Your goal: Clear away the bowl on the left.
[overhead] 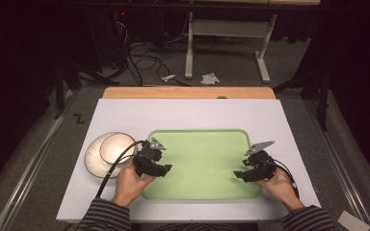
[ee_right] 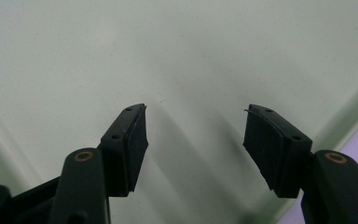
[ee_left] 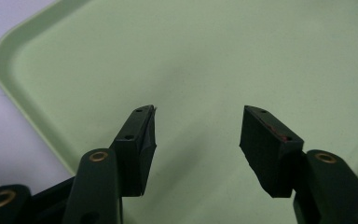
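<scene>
While both grippers, left (overhead: 166, 168) and right (overhead: 238, 174), hover with jaws apart, the pale green tray (overhead: 202, 139) lies bare beside stacked white bowls (overhead: 107, 153).

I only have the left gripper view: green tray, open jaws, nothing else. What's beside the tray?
Observer: A stack of white bowls sits on the table off the tray's left edge, just behind the left gripper.
Operator: Right gripper?
Observer: The right gripper hangs over the tray's right side, jaws open, nothing between them.
Operator: Anything on the tray at all?
Observer: No, its surface is bare in the high view.
</scene>
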`<control>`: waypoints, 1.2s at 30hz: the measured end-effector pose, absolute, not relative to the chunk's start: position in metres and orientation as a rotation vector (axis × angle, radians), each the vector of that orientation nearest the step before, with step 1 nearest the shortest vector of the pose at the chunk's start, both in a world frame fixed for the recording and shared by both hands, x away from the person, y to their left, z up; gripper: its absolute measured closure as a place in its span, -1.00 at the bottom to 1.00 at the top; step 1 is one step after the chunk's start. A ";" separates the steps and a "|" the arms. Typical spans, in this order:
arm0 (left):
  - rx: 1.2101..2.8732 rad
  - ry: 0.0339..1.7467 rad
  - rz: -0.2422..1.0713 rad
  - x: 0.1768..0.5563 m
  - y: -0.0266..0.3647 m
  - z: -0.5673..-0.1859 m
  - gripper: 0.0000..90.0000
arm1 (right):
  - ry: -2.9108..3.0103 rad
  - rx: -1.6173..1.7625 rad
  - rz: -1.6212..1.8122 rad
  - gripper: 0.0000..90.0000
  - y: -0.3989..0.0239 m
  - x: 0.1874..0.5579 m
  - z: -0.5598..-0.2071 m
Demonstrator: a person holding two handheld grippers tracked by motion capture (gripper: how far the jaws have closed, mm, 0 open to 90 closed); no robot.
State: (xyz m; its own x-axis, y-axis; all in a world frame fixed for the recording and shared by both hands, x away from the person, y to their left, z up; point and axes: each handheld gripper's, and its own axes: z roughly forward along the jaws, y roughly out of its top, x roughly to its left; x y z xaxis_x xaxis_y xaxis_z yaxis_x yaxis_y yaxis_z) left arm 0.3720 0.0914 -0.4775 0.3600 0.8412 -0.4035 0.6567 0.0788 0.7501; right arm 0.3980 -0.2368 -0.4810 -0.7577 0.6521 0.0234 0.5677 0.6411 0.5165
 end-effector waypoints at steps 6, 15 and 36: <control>1.646 1.336 0.236 0.369 0.092 -0.475 0.00 | 2.707 0.998 0.757 -0.11 -0.235 0.396 -0.482; 1.634 1.366 0.245 0.374 0.097 -0.474 0.10 | 2.718 0.990 0.742 -0.12 -0.234 0.396 -0.483; 1.608 1.354 0.322 0.371 0.102 -0.469 0.04 | 2.695 1.022 0.766 -0.12 -0.239 0.396 -0.481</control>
